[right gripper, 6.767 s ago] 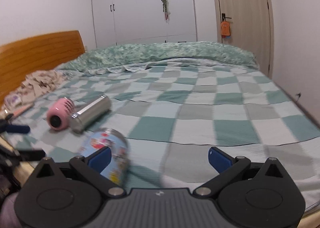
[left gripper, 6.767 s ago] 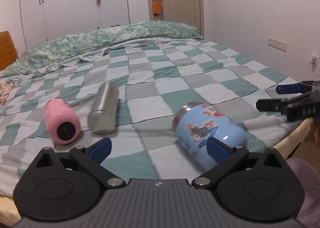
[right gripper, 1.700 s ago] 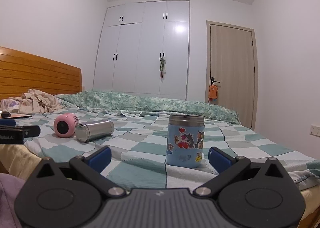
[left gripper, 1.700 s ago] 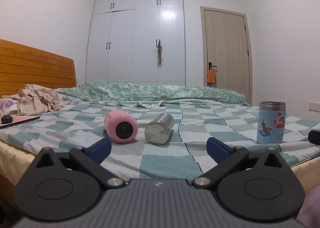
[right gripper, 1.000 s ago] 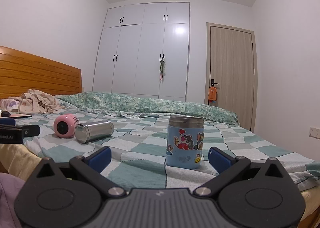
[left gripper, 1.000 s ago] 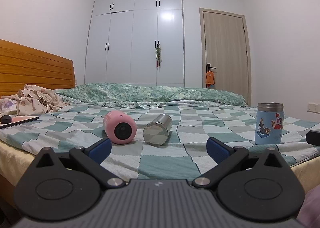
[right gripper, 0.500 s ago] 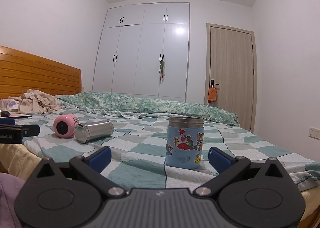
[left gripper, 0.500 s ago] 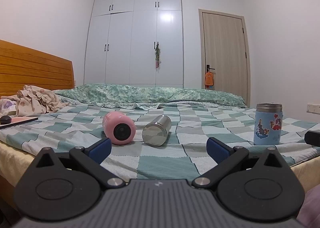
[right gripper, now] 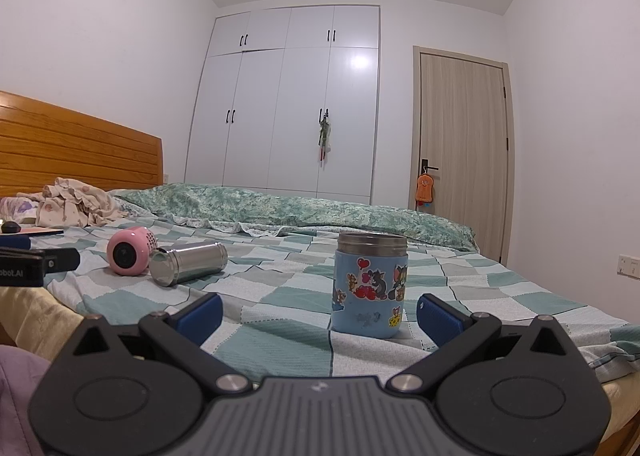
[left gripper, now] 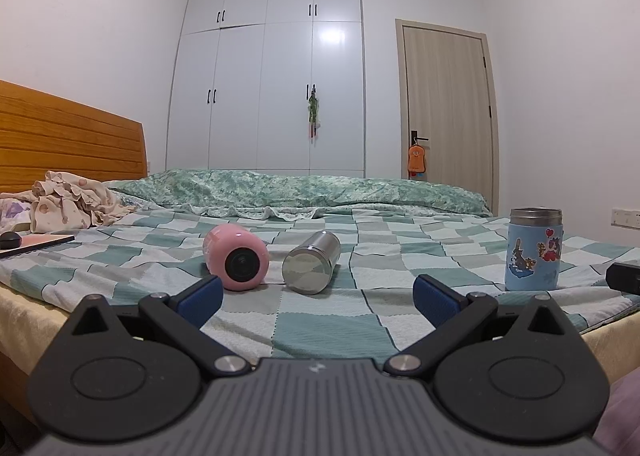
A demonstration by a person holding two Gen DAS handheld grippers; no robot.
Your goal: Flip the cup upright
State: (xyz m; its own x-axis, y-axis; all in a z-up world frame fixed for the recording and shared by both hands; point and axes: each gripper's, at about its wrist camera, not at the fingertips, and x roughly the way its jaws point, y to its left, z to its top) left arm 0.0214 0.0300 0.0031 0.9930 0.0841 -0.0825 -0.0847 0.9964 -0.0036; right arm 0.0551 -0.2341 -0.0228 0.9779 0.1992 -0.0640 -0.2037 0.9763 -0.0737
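Blue cup (right gripper: 369,285) upright just beyond right tool (right gripper: 320,310); both tools spread, empty.

White walls and ceiling all round. Straight ahead of the claw a checked bed (left gripper: 320,320) stretches to a white wardrobe (left gripper: 272,76); right of that, a pale wood door (left gripper: 444,112). Off to the left stands a wooden headboard (left gripper: 68,136). Ceiling light glares on the wardrobe doors.

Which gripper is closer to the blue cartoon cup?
Right. The right gripper sits just before the blue cup; the left gripper faces the pink cup, farther off.
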